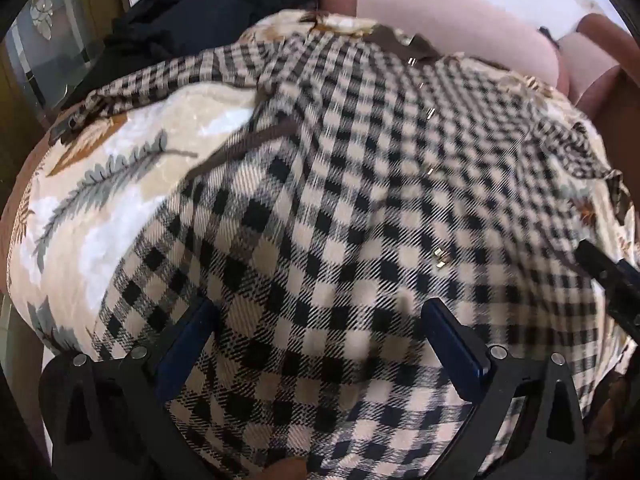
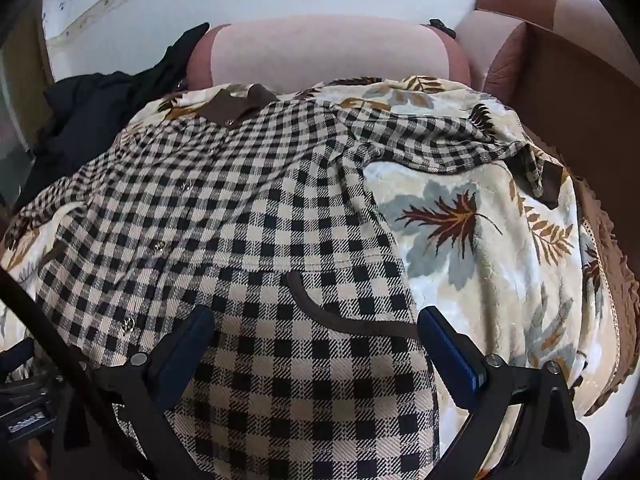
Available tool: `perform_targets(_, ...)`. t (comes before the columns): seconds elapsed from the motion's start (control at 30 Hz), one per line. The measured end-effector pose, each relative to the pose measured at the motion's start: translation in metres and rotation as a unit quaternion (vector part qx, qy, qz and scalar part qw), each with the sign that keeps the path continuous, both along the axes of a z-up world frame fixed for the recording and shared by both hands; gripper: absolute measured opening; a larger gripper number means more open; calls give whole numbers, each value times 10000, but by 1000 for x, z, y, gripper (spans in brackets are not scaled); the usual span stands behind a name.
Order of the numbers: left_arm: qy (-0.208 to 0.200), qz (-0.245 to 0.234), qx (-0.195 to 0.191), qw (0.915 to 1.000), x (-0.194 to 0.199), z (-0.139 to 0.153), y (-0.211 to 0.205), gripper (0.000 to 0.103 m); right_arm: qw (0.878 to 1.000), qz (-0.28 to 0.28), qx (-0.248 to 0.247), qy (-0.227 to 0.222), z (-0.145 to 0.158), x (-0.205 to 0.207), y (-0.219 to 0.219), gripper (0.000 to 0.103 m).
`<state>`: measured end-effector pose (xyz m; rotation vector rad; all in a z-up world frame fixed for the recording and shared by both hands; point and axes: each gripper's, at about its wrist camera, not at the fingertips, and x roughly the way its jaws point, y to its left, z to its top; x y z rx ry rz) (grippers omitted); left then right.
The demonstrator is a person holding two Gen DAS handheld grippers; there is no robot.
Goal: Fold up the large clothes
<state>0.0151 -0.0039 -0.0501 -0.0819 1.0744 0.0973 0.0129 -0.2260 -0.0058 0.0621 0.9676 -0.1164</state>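
Observation:
A black-and-cream checked jacket [image 1: 360,184] with a brown collar [image 1: 400,42] and small gold buttons lies spread flat on a leaf-print blanket [image 1: 120,184]. My left gripper [image 1: 320,316] is open, its blue-padded fingers wide apart just above the jacket's lower part. In the right wrist view the jacket [image 2: 240,216] shows its collar [image 2: 236,106] at the far end, a brown-trimmed pocket [image 2: 340,320], and a sleeve [image 2: 440,140] reaching right. My right gripper [image 2: 316,320] is open over the jacket's lower right, near the pocket. Neither holds anything.
The blanket [image 2: 480,240] covers a sofa seat with pink cushions [image 2: 328,52] behind. A dark garment [image 2: 88,120] is heaped at the far left. A brown armrest [image 2: 580,92] rises at right. The other gripper's black body [image 1: 612,280] shows at the left view's right edge.

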Motion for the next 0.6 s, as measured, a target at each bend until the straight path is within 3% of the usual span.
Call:
perform_targets(0.13, 240, 105, 60, 9996, 1, -19, 4, 103, 9999, 73, -73, 51, -3, 1, 2, 103)
perform_targets(0.3, 189, 91, 274, 9994, 0, -26, 2, 103, 9997, 157, -198, 64, -4, 1, 5, 103)
perform_targets(0.6, 175, 8, 273, 9995, 6, -18, 1, 103, 9982, 208, -530, -179, 6, -2, 10, 103)
